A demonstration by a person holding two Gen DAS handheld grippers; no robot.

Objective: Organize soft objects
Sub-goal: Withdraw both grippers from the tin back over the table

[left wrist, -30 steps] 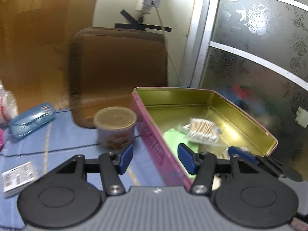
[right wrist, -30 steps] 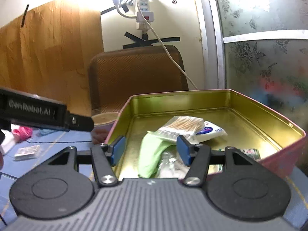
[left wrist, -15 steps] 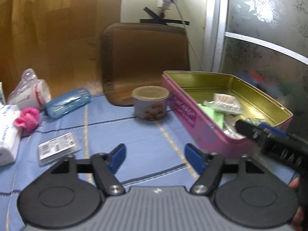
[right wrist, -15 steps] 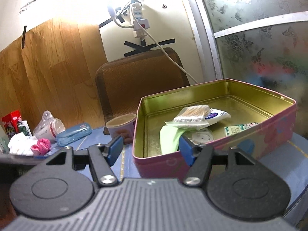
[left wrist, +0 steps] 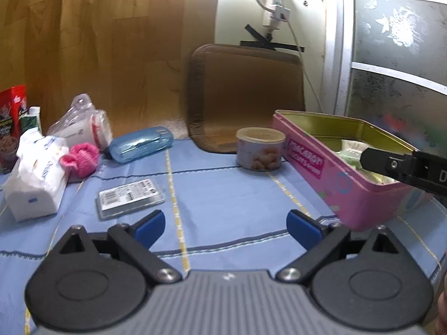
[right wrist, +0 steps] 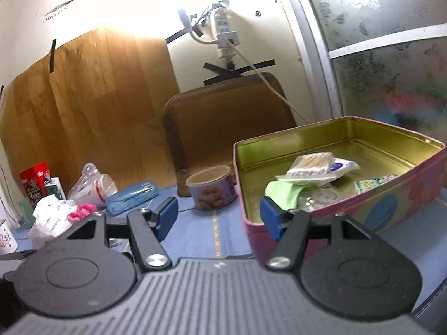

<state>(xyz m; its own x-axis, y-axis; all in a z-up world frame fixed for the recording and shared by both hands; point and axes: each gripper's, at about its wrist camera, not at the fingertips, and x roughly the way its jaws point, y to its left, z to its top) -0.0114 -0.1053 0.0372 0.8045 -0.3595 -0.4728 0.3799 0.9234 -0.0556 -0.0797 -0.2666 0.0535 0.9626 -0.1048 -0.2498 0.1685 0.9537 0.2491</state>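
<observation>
— Soft things first: where do they sit?
— Pink knit scrunchie (left wrist: 81, 158) lies on the blue cloth (left wrist: 223, 195), touching the white tissue pack (left wrist: 36, 178). A green cloth (right wrist: 282, 192) is inside the pink tin (left wrist: 349, 192), under a bag of cotton swabs (right wrist: 313, 164).
— And the grippers?
— Left gripper (left wrist: 225, 224) hangs over the cloth, its 2 jaws spread wide and holding nothing. Right gripper (right wrist: 218, 217) is also spread wide and empty, near the tin's corner.
— Around them?
— A snack can (left wrist: 260, 148) stands just beside the tin, a blue case (left wrist: 139, 144) and a flat labelled packet (left wrist: 130, 198) lie further left.
</observation>
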